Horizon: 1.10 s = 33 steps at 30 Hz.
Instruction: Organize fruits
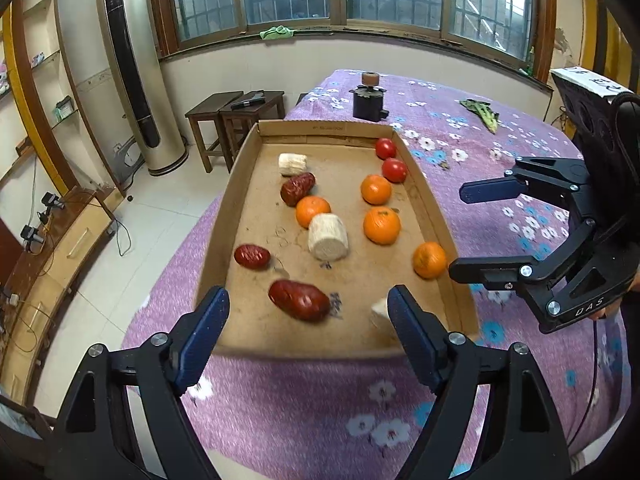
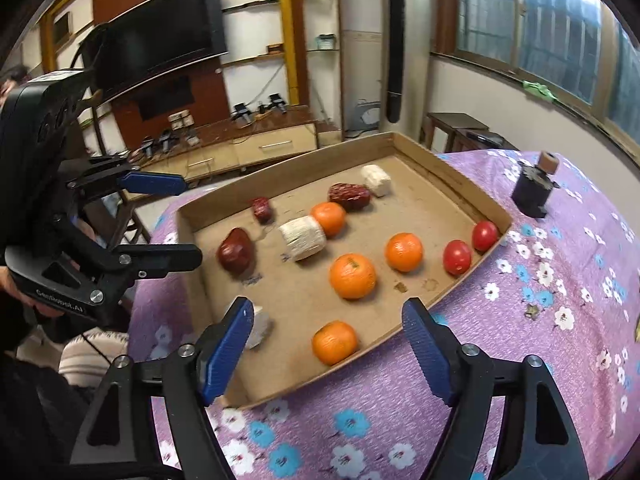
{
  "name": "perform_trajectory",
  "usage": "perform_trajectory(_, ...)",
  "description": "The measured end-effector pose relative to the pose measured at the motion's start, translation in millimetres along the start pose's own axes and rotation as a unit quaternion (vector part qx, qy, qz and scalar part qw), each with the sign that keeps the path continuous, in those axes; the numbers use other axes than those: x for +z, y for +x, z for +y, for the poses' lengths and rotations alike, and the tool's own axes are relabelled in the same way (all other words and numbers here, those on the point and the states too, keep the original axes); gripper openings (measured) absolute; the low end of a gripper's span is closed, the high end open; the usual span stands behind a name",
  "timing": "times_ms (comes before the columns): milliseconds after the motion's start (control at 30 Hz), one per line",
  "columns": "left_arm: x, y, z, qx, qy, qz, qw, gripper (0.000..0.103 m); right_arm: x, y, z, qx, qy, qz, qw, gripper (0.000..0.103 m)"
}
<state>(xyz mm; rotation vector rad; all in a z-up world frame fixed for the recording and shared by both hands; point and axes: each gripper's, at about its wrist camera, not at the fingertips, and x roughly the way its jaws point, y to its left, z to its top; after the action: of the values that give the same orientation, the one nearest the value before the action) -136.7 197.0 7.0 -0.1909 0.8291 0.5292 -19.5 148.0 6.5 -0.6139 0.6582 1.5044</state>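
Observation:
A shallow cardboard tray [image 1: 320, 126] [image 2: 280, 168] lies on the purple flowered cloth. In it are several oranges [image 1: 382, 225] [image 2: 352, 276], two tomatoes [image 1: 394, 170] [image 2: 457, 257], three red dates [image 1: 299, 300] [image 2: 236, 254] and white corn pieces [image 1: 328, 237] [image 2: 302, 238]. My left gripper [image 1: 307, 289] [image 2: 193, 220] hovers open over the tray's near edge, above one date, holding nothing. My right gripper [image 2: 327, 304] [image 1: 456, 232] stands open at the tray's right side, above an orange [image 2: 334, 342], also empty.
A black holder with a brown roll [image 1: 368, 102] [image 2: 534, 188] stands on the cloth beyond the tray, with a green leafy vegetable [image 1: 486, 114] to its right. Wooden stools [image 1: 236, 116] and a tower air conditioner [image 1: 132, 68] stand on the floor to the left.

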Motion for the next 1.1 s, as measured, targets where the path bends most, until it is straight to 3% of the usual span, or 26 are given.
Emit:
perform_trajectory(800, -23.7, -28.9, -5.0, -0.022, 0.002, -0.012, 0.9997, 0.082, -31.8, -11.3, 49.5, -0.002, -0.077, 0.02, 0.997, 0.081)
perform_trajectory(1100, -25.9, -30.0, -3.2, -0.005, 0.002, -0.02, 0.9998, 0.082, -30.2, -11.2, 52.8, -0.002, -0.084, 0.018, 0.996, 0.081)
